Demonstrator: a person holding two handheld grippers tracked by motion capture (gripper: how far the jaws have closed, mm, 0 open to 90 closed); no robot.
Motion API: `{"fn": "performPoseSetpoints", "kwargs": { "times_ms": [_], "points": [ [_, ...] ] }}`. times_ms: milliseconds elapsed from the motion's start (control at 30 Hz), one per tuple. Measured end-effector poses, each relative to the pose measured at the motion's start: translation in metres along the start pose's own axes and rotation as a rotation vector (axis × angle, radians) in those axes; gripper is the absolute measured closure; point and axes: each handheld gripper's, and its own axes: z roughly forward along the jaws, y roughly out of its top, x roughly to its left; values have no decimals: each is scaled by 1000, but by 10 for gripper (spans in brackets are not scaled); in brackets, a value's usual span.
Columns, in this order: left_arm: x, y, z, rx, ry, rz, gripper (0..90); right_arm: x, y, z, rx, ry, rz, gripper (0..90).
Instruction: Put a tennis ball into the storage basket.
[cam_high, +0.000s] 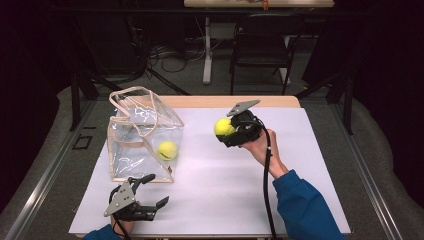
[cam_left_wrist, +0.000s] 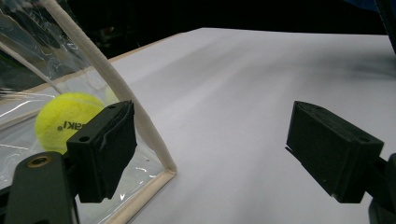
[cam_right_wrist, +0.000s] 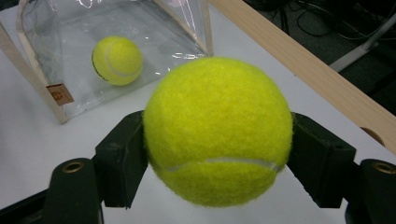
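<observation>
**Second ball carried toward the clear bag**

A tennis ball (cam_high: 223, 127) is clamped between the jaws of the right gripper (cam_high: 231, 131), lifted off the white table (cam_high: 225, 185), right of centre in the high view. The clear bag (cam_high: 142, 137) stands at centre left with another ball (cam_high: 167, 150) already inside. The left gripper (cam_high: 150, 192) rests at lower left, jaws wide and empty, just beside the bag's lower corner. For a clean drop, the grip should be kept firm until the ball is above the bag's open top; the cream handles (cam_high: 131, 95) are best avoided, and the bag may need steadying.
</observation>
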Motion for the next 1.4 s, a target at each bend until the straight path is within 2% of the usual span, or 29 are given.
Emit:
{"fn": "performPoseSetpoints", "kwargs": {
  "times_ms": [467,1400],
  "points": [
    [0,0,0,0,-1,-1,158,1,14,-6,-28,-8,-21,263],
    [0,0,1,-1,-2,-2,158,1,36,-9,-71,-7,-31,263]
  ]
}}
